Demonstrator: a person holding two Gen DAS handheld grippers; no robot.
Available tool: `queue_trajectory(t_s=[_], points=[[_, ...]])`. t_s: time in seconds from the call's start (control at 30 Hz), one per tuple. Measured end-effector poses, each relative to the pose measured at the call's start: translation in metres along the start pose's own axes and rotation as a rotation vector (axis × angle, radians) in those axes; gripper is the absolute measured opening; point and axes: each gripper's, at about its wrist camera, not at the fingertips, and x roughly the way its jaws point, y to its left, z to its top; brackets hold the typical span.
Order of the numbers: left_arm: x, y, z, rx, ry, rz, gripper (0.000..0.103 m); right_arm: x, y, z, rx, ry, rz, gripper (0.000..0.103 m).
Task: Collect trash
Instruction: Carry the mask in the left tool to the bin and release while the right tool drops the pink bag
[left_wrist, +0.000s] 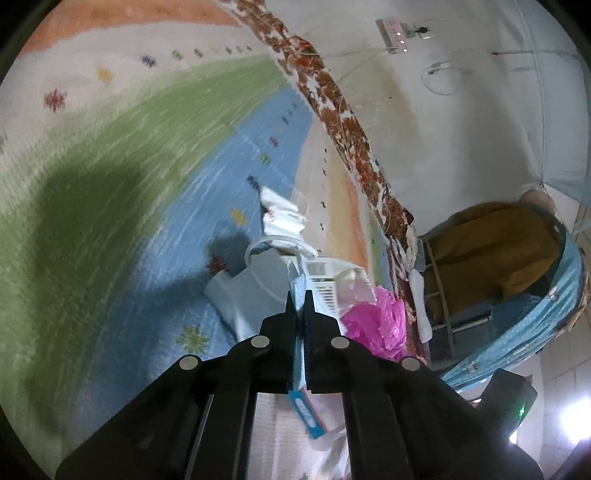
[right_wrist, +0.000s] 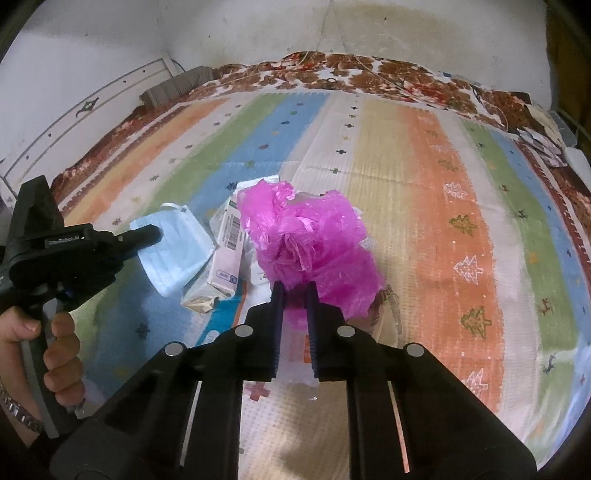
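Note:
My left gripper (left_wrist: 299, 297) is shut on a light blue face mask (left_wrist: 255, 284), pinching its edge; in the right wrist view the same gripper (right_wrist: 153, 234) holds the mask (right_wrist: 177, 254) just above the striped bedspread. My right gripper (right_wrist: 295, 290) is shut on a crumpled pink plastic bag (right_wrist: 314, 243), which also shows in the left wrist view (left_wrist: 376, 325). Between mask and bag lie small cardboard boxes (right_wrist: 227, 254) and flattened wrappers (right_wrist: 225, 314). White wrappers (left_wrist: 280, 218) lie further along the bedspread.
A striped, colourful bedspread (right_wrist: 443, 206) covers the bed, with a brown floral blanket (right_wrist: 369, 70) along the wall edge. A rack with a yellow-brown cloth (left_wrist: 491, 254) and a blue curtain stands beside the bed. A folded grey item (right_wrist: 177, 86) lies at the far left corner.

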Motion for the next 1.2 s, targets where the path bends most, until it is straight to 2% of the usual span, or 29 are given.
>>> queue_trajectory(t_s=[0.13,0.37,0.5,0.7,0.97,1.2], points=[[-0.01,-0.023,0.003,0.065,0.0,0.029,0.002,-0.012,0.001,0.004,0.003,-0.006,0.011,0.01],[-0.026,-0.055,0.001,0.201,0.031,0.145,0.002,-0.04,0.006,0.008,-0.006,-0.025,0.015,0.009],[-0.04,-0.069,-0.002,0.266,0.036,0.186,0.002,-0.055,0.007,0.006,-0.012,-0.041,0.015,0.009],[-0.063,-0.094,-0.006,0.338,0.029,0.196,0.002,-0.079,0.011,0.003,-0.012,-0.07,0.017,0.009],[-0.094,-0.12,-0.023,0.426,0.029,0.232,0.002,-0.109,0.02,-0.002,-0.011,-0.117,0.025,0.009],[-0.119,-0.139,-0.043,0.498,0.024,0.231,0.002,-0.139,0.026,-0.009,-0.022,-0.171,0.024,0.009]])
